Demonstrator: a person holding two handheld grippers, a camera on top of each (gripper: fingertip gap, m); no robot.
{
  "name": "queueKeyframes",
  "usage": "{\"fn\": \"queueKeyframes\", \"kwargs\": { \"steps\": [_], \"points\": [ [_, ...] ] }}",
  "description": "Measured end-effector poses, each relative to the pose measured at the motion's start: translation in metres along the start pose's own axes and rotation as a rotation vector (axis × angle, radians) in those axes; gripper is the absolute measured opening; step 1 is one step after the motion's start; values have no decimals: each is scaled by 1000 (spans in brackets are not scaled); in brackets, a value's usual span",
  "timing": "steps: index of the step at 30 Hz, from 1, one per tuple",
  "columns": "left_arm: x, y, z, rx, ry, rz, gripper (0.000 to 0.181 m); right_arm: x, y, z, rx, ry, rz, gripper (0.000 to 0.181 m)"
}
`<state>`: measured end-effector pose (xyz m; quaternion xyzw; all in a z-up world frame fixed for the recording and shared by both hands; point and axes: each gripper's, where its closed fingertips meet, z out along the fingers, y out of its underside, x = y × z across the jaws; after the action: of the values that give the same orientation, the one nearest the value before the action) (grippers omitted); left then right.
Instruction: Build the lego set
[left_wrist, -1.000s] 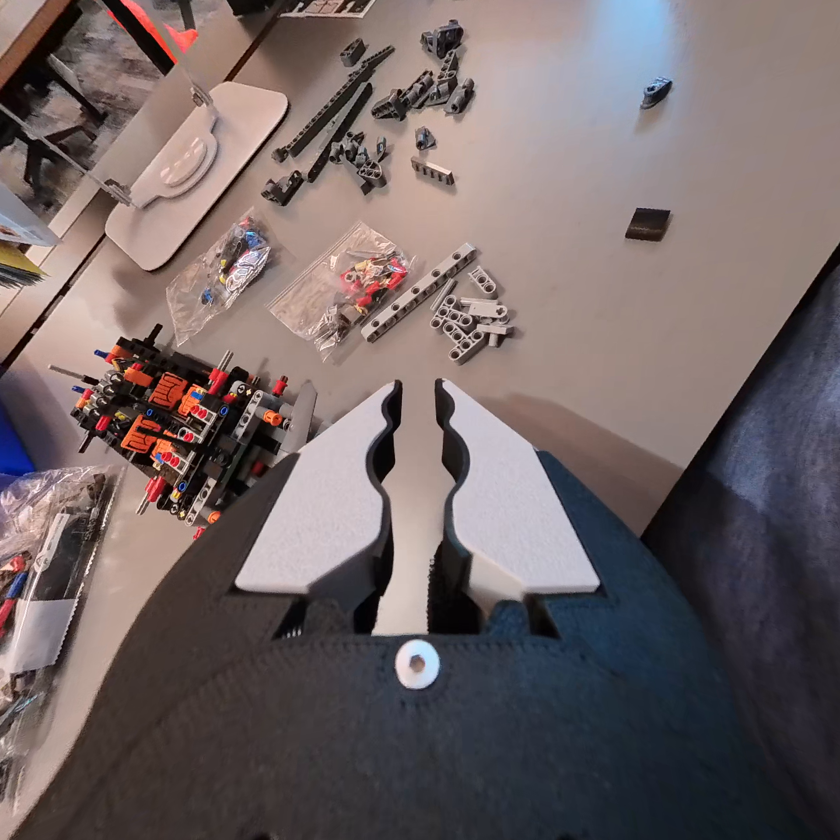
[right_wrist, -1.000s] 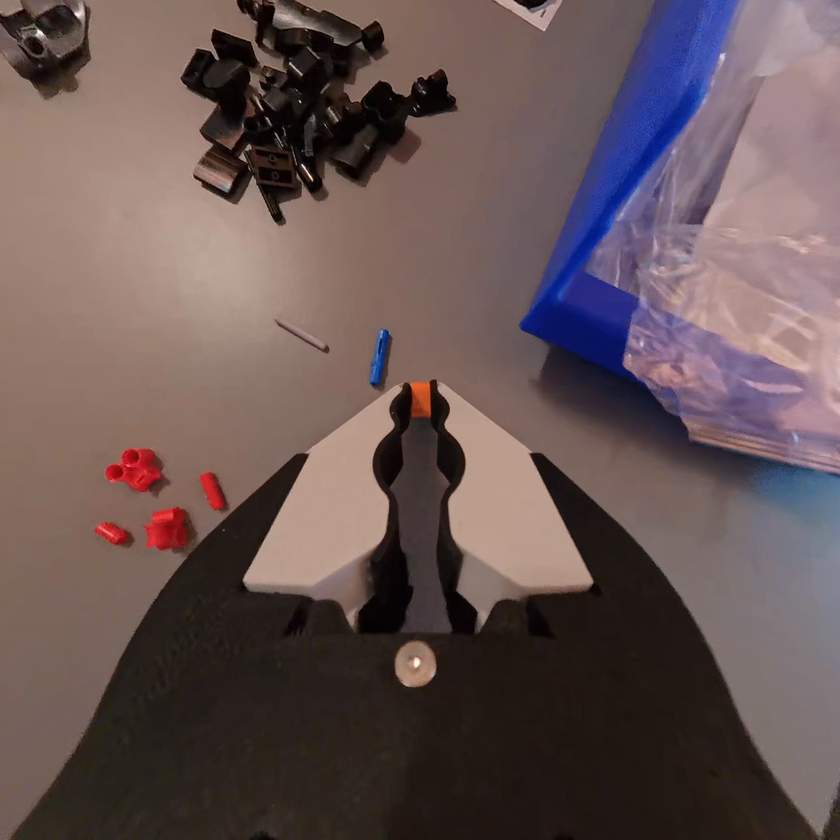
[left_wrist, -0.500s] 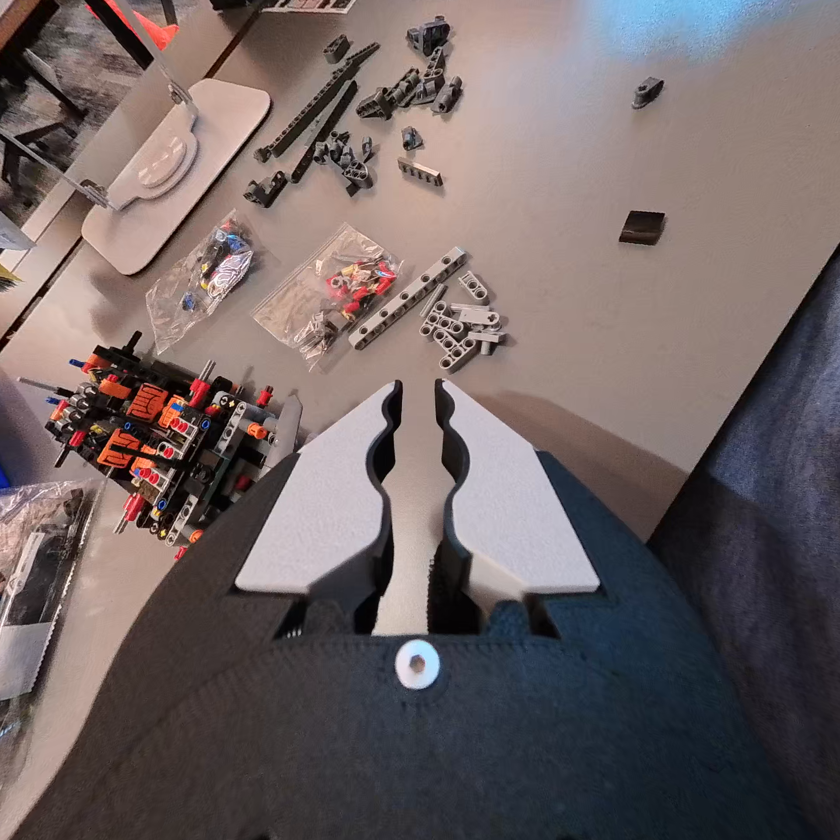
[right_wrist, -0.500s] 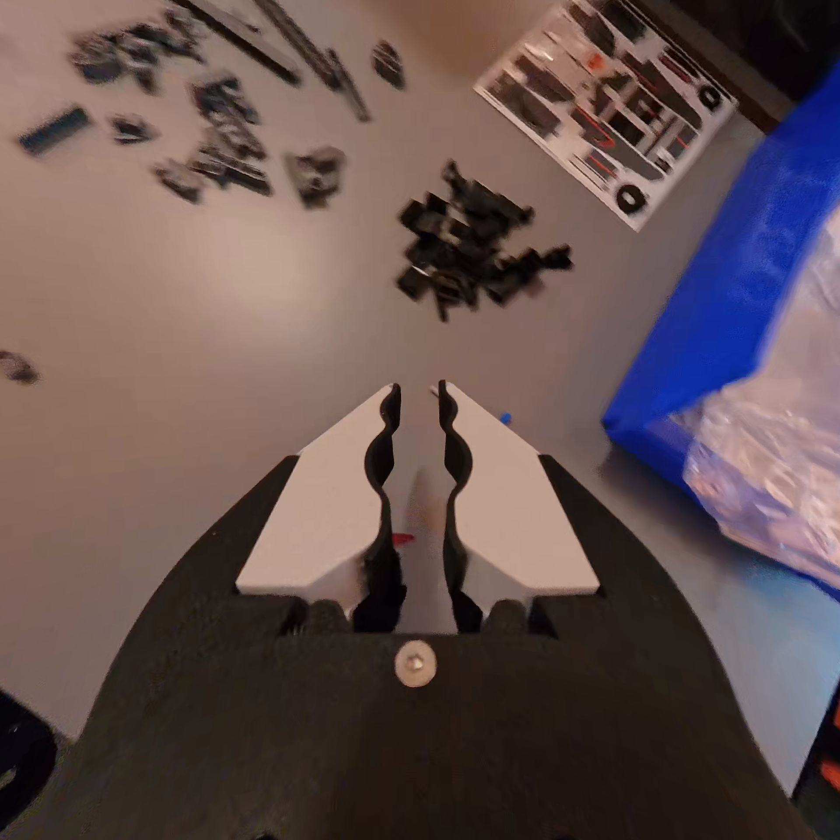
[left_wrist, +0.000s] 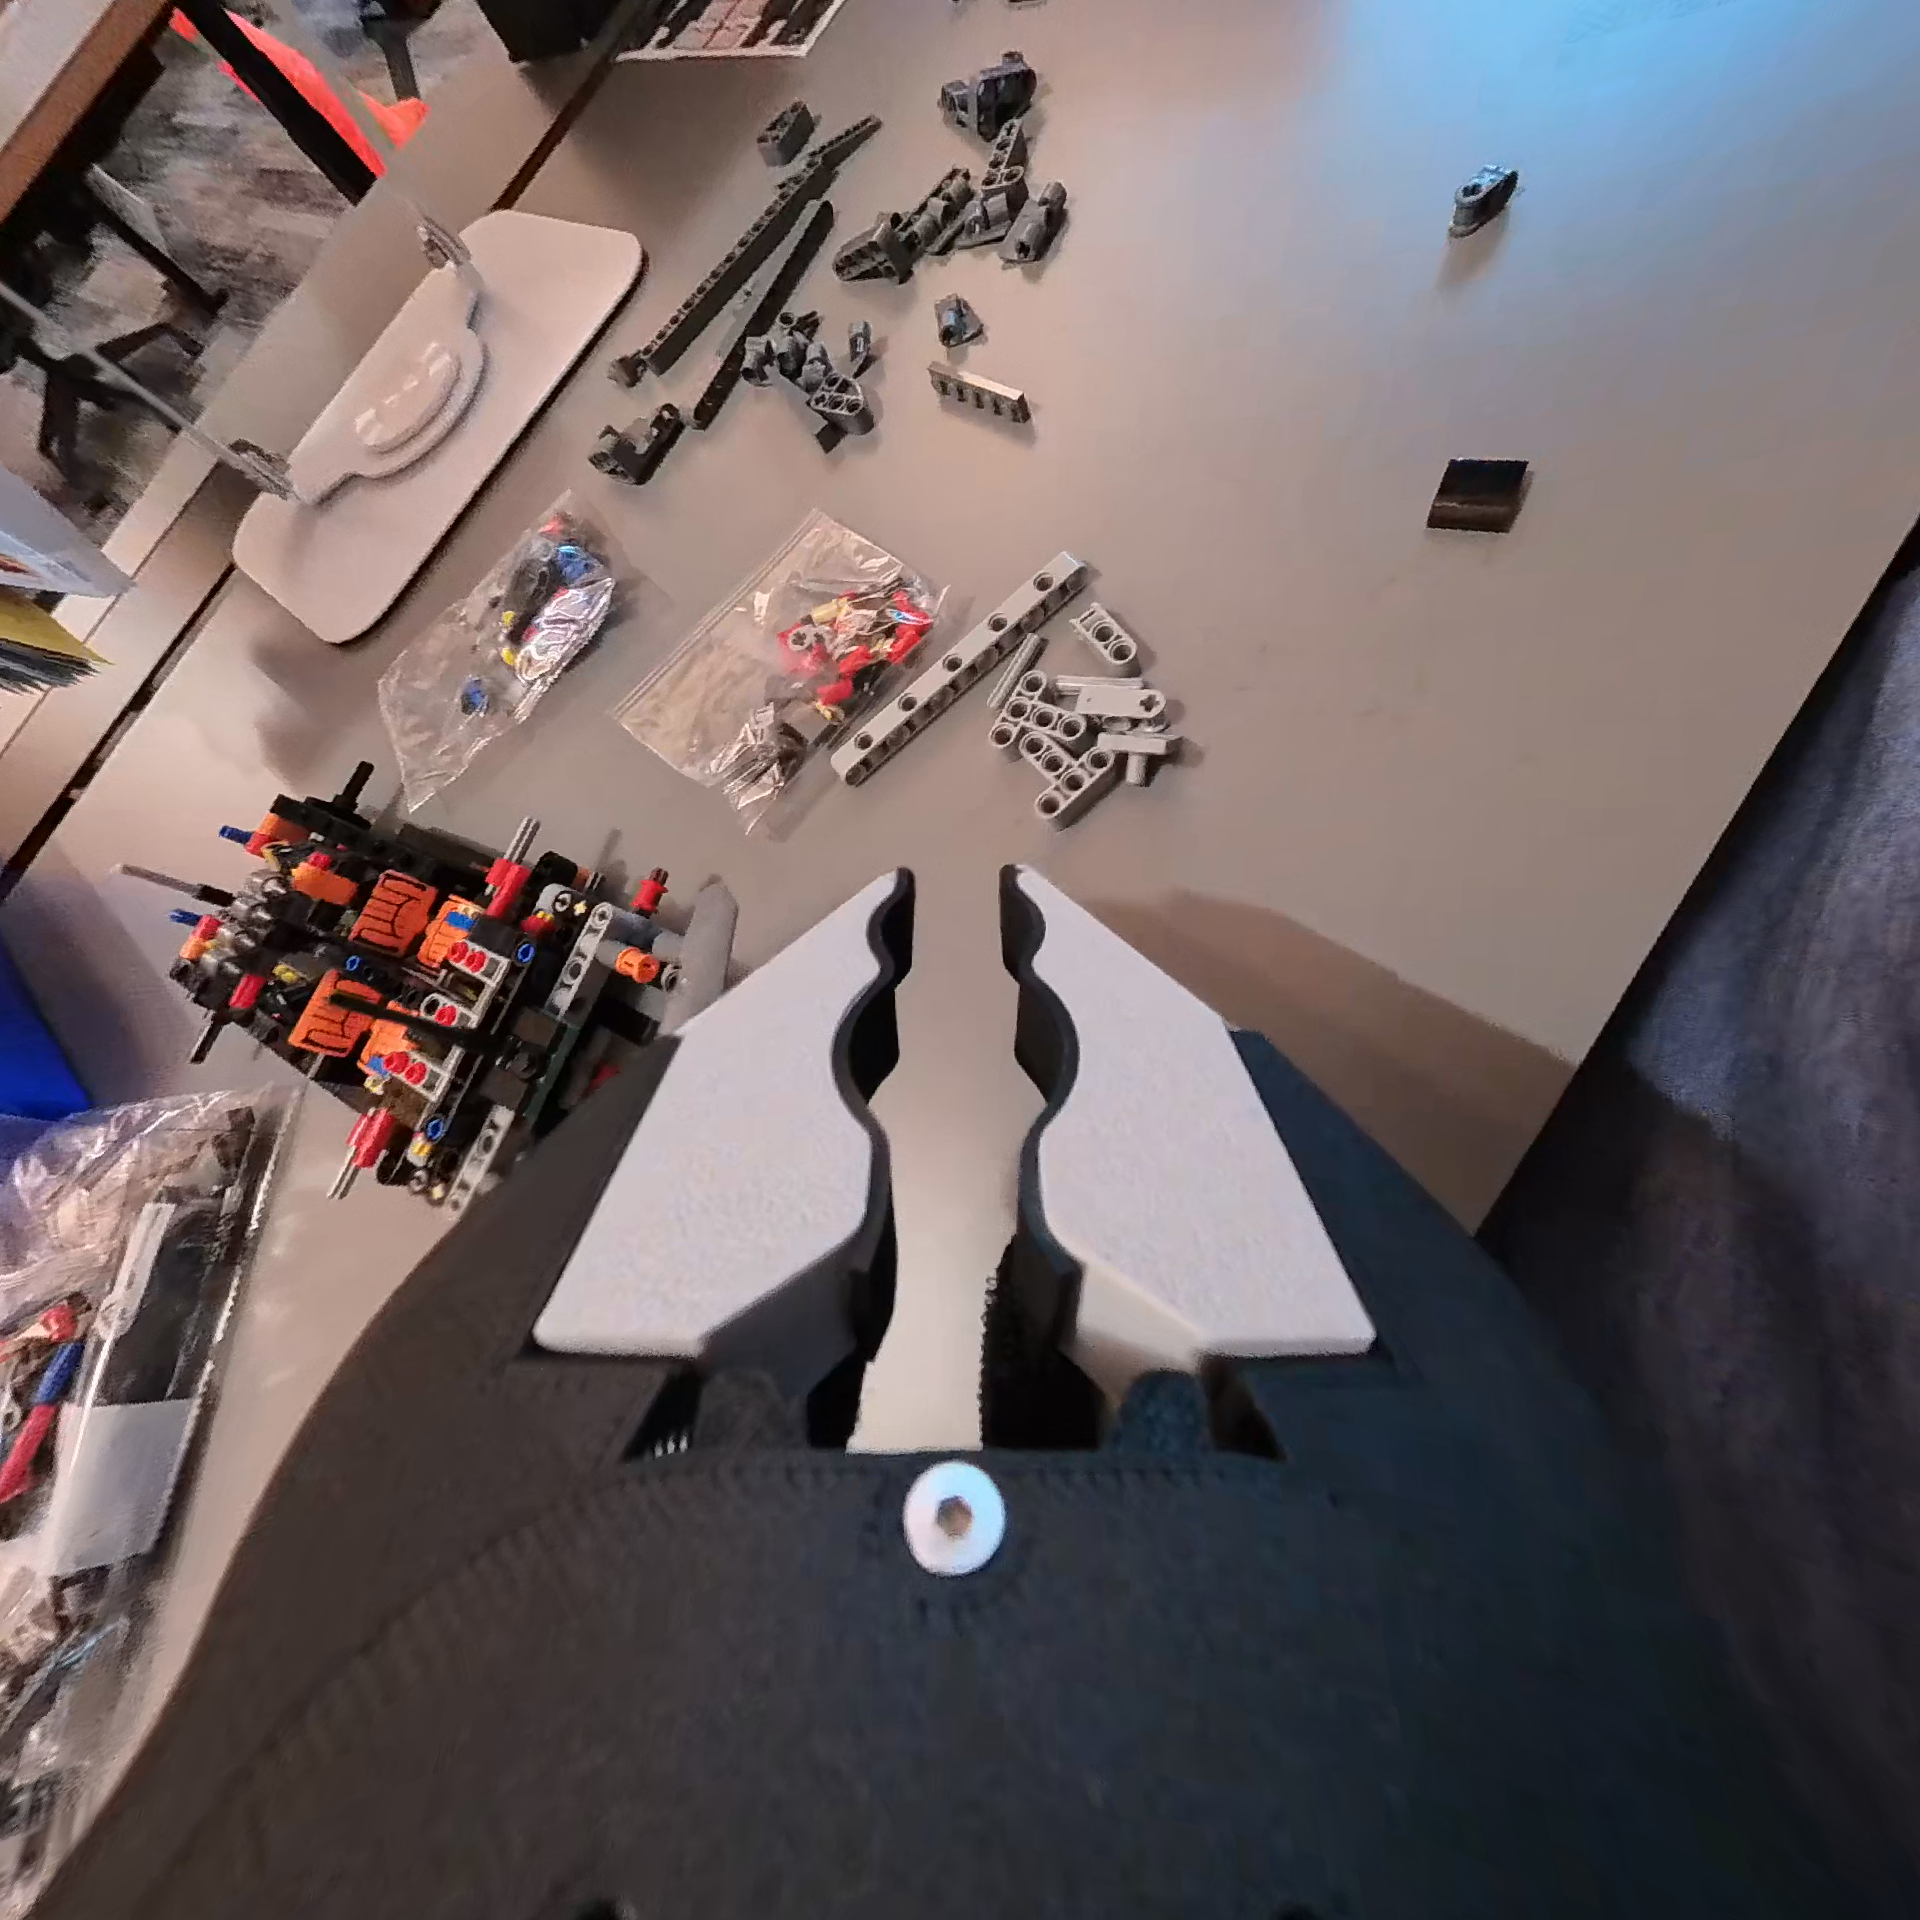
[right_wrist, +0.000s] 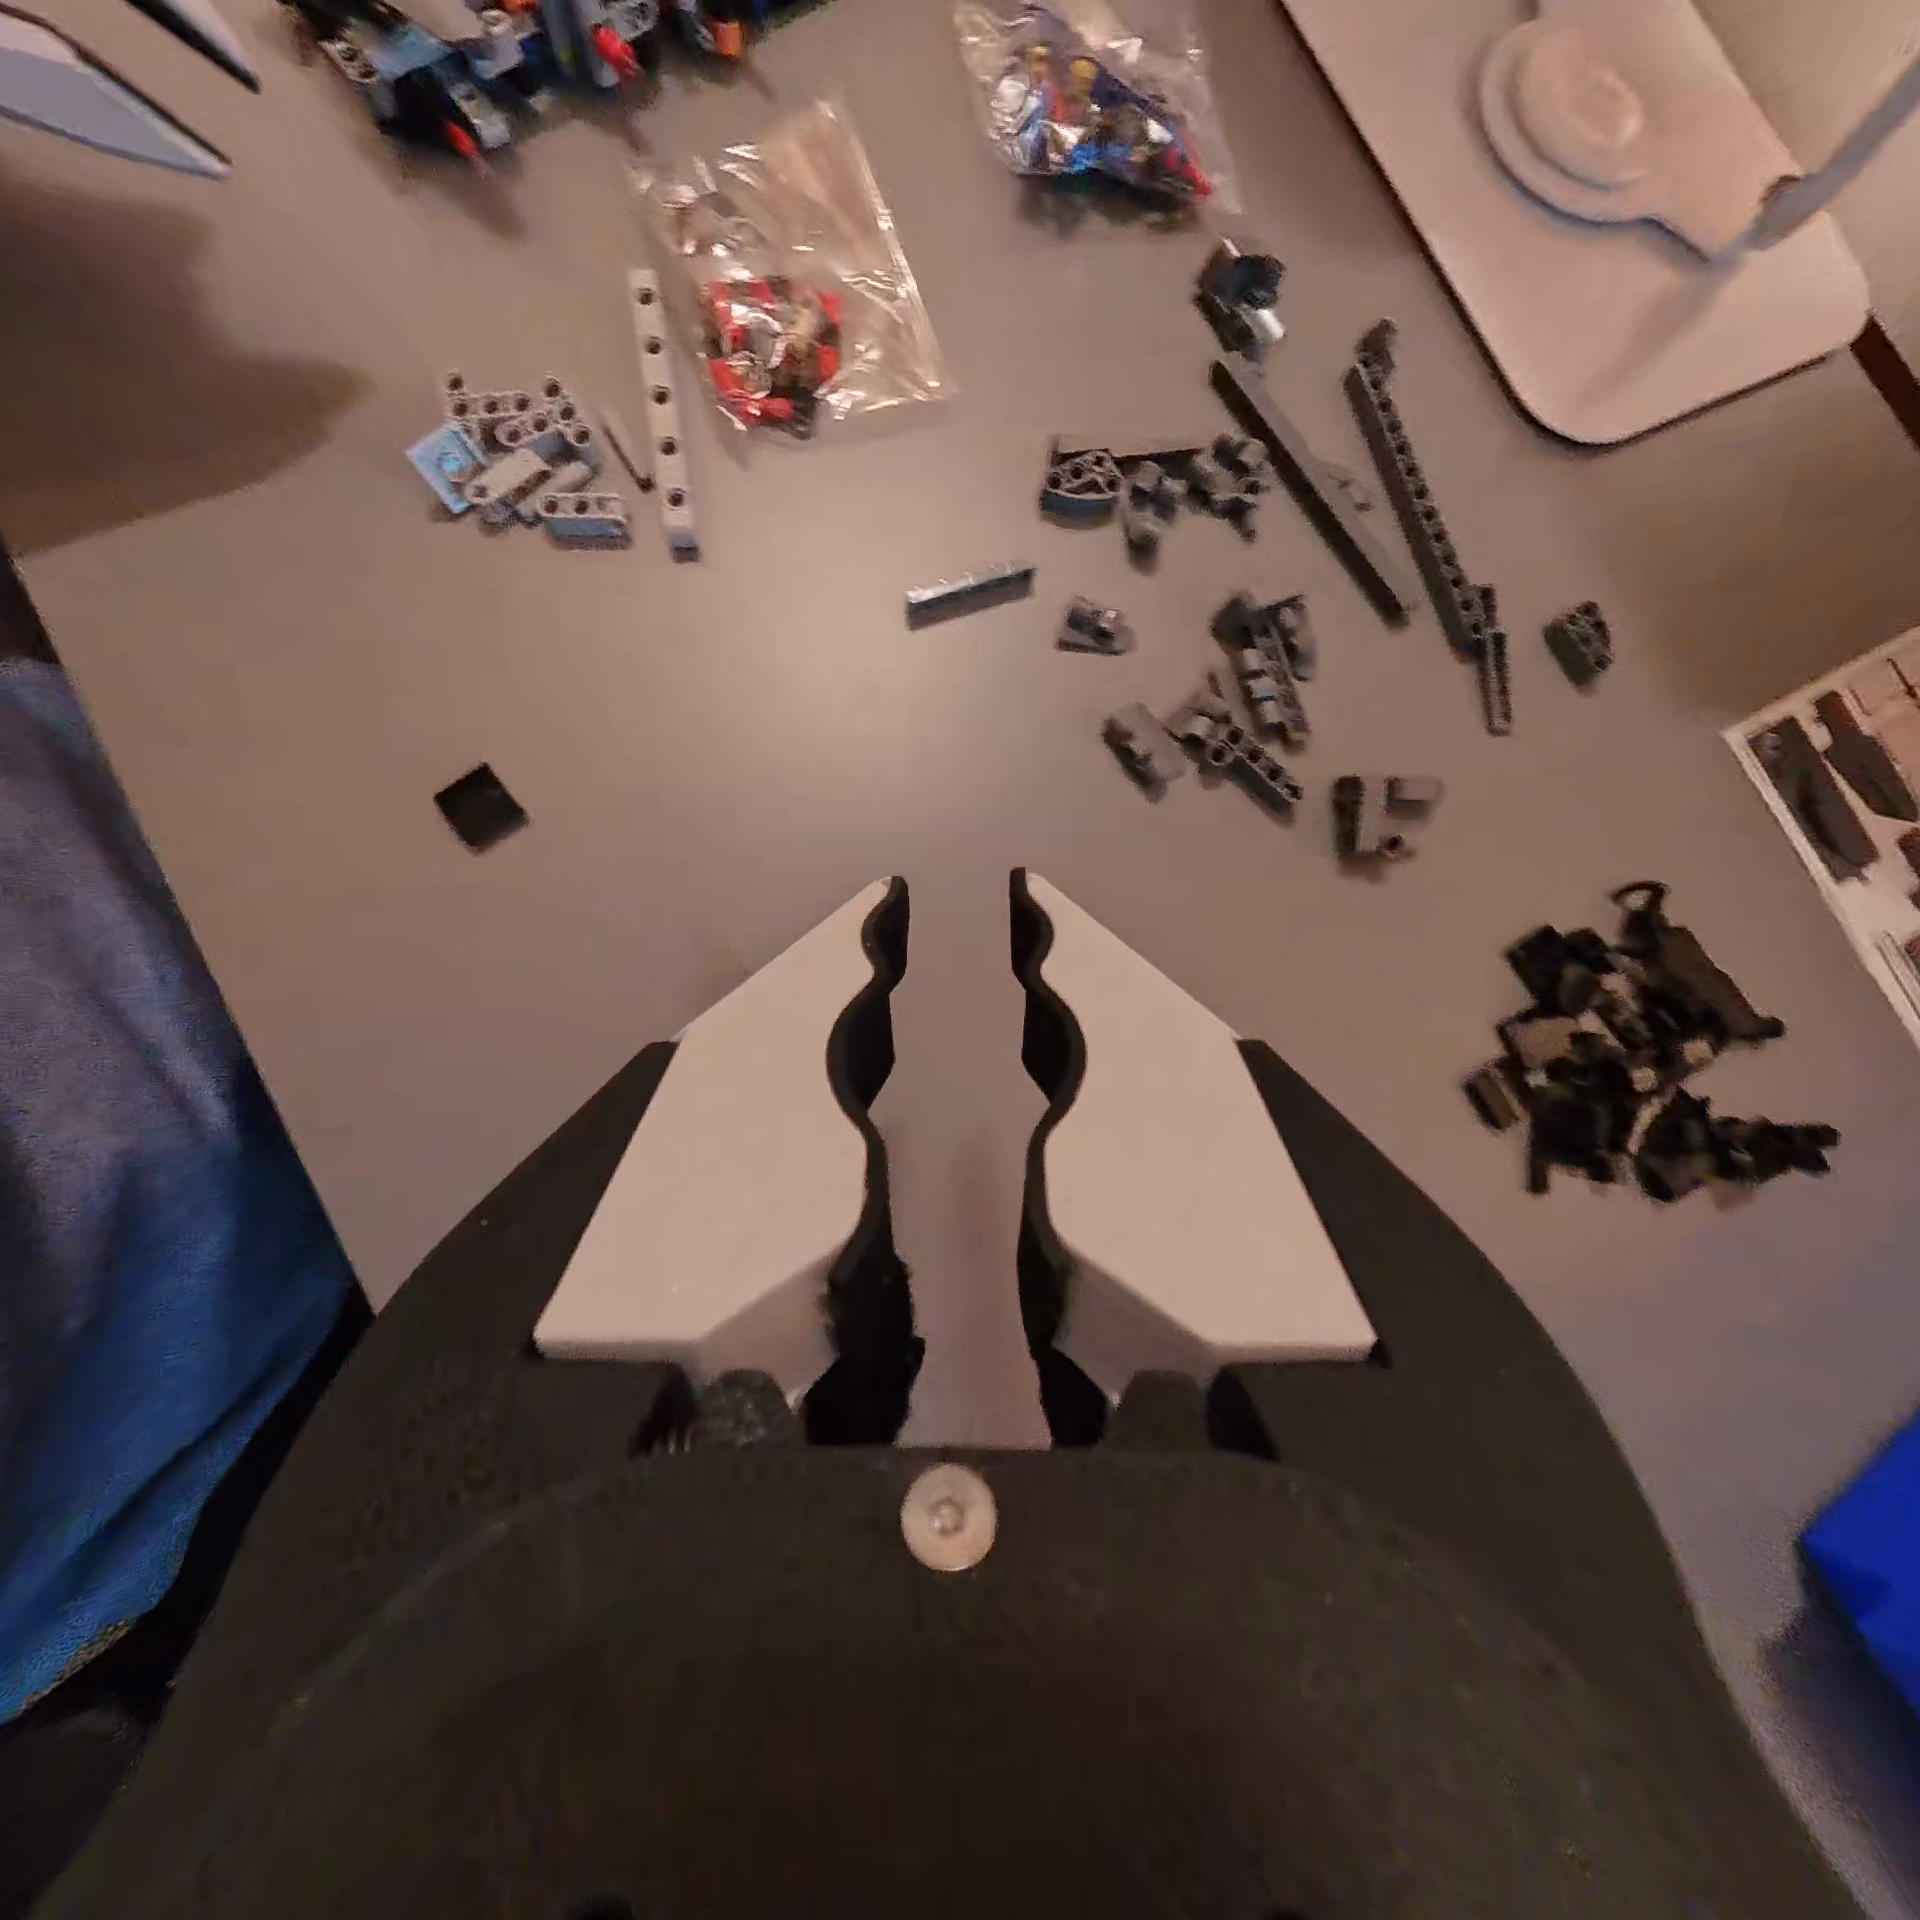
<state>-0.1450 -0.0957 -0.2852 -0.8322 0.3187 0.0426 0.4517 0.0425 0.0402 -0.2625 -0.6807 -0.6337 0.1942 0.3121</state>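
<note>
Your partial build (left_wrist: 416, 987), black with orange panels and red pins, sits flat on the table at left. Beside it: two clear bags (left_wrist: 800, 665) of small parts, a light-grey beam pile (left_wrist: 1081, 727), dark-grey beams (left_wrist: 748, 281) farther out. Black pile (right_wrist: 1631, 1070) lies well apart.

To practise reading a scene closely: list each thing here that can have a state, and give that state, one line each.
left gripper: open, empty.
right gripper: open, empty.
lego model: part built, on the table.
bag of red parts: lying flat; whether sealed, cannot tell.
bag of blue parts: lying crumpled on the table.
long light grey beam: loose, unattached.
black pieces: loose pile.
</note>
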Motion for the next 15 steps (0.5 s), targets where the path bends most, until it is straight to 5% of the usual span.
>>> {"fn": "queueKeyframes", "kwargs": {
  "steps": [15],
  "points": [
    [-9,7,-11,37,6,13,14,-34,-10,25,1,-34,82,30]
  ]
}}
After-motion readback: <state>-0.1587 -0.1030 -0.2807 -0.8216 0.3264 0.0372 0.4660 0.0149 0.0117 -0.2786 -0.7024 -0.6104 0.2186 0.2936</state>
